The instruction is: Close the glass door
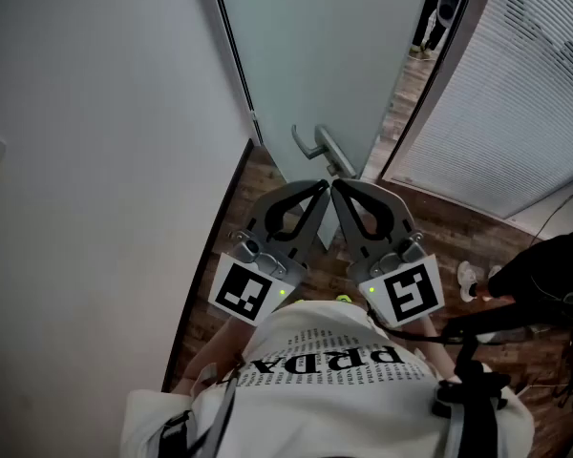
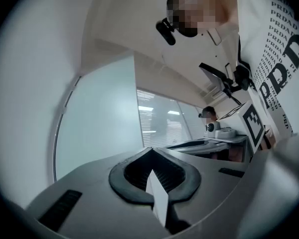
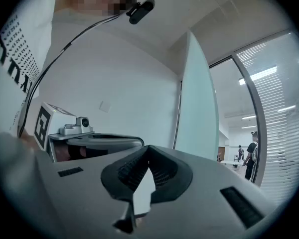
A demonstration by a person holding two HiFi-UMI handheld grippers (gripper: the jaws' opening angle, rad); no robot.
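Both claws pressed shut, empty: left gripper (image 1: 321, 189) & right gripper (image 1: 338, 189), tips nearly meeting, just short of lever handle (image 1: 317, 147). Glass door (image 1: 315, 46) stands ajar, gap btwn handle edge & frame (image 1: 428, 93). Next, I'd say: reach handle, swing door to frame. Bystander (image 1: 544, 265) right of handle looks clear; ppl (image 1: 437, 12) beyond gap.

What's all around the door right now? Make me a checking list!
Surface: wooden floor.
Job's things: glass door stands ajar; its lever handle is free.
Clutter: nothing seen.
Grippers: left gripper and right gripper both shut, empty, tips side by side near the handle.
Cables: black cable runs along the person's shirt.
Surroundings: white wall on the left, window blinds on the right, another person in dark clothes.
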